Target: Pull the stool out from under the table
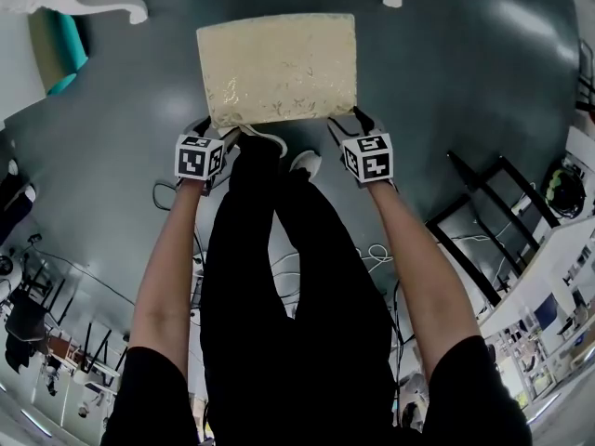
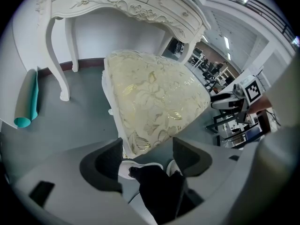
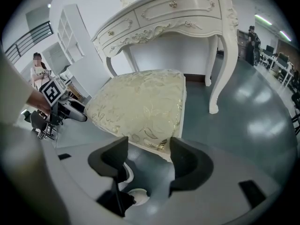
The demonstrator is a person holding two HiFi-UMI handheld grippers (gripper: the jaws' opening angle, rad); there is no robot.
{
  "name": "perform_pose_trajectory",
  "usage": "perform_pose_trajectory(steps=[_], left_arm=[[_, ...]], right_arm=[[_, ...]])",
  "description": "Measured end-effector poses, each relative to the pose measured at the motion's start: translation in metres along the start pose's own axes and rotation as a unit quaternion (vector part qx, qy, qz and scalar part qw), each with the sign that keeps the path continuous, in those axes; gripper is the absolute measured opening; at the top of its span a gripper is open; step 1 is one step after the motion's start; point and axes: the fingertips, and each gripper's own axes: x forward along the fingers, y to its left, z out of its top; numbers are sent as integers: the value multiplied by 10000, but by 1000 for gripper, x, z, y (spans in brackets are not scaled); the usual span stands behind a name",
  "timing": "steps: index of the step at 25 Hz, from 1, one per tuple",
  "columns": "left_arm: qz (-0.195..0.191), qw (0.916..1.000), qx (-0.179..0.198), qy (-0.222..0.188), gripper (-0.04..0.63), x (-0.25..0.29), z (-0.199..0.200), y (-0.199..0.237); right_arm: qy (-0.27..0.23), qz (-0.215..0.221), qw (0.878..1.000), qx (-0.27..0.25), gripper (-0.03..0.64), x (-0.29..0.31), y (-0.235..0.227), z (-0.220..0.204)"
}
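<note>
The stool (image 1: 279, 68) has a cream cushion with a gold leaf pattern and a white frame. It stands on the grey floor in front of the white carved table (image 3: 178, 13), clear of the table's legs (image 1: 112, 6). My left gripper (image 1: 212, 136) is at the stool's near left corner, and my right gripper (image 1: 356, 130) at its near right corner. In the left gripper view the jaws (image 2: 146, 156) stand open, with the cushion's corner (image 2: 136, 144) just ahead of them. In the right gripper view the jaws (image 3: 149, 161) are open too, and the stool's corner (image 3: 157, 144) lies just beyond the pads, untouched.
A teal roll (image 1: 60, 49) leans at the far left by the table leg. Black metal frames (image 1: 483, 212) stand to the right. Cables (image 1: 372, 254) trail on the floor near the person's white shoes (image 1: 305, 163). Desks and clutter fill the room's edges.
</note>
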Motion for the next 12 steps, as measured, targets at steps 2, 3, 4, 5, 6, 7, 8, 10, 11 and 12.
perform_pose_trajectory(steps=[2,3,4,5,6,7,8,10,11,12], left_arm=[[-12,10000,-17,31,330,-1,-5,-1],[-13,10000,-61,29,331,-2,-8,-3],[-17,9999,-122,24,330,-2,-10,-5],[-22,9998,-182,21,330,-2,-13,-7],[-23,9998,-218,25,330,-3,-15,-9],[-16,9997,-222,32,330,-3,-17,-11],[-2,9998,-213,35,330,-3,-18,-13],[32,9997,-241,14,330,-3,-20,-14],[54,9996,-260,11,331,-3,-22,-14],[84,9997,-248,29,331,-3,-24,-15]], right_arm=[[-34,-9,10000,67,281,0,1,0],[-59,-1,9999,103,281,0,1,0],[-89,9,9999,147,282,-1,0,0],[-121,21,9997,199,282,-2,0,0],[-149,31,9996,248,282,-4,0,-1],[-171,34,9994,285,282,-6,0,-3],[-189,36,9993,307,282,-7,0,-4],[-203,54,9993,313,282,-7,0,-5],[-192,77,9993,305,284,-8,1,-6],[-170,103,9994,294,285,-8,2,-7]])
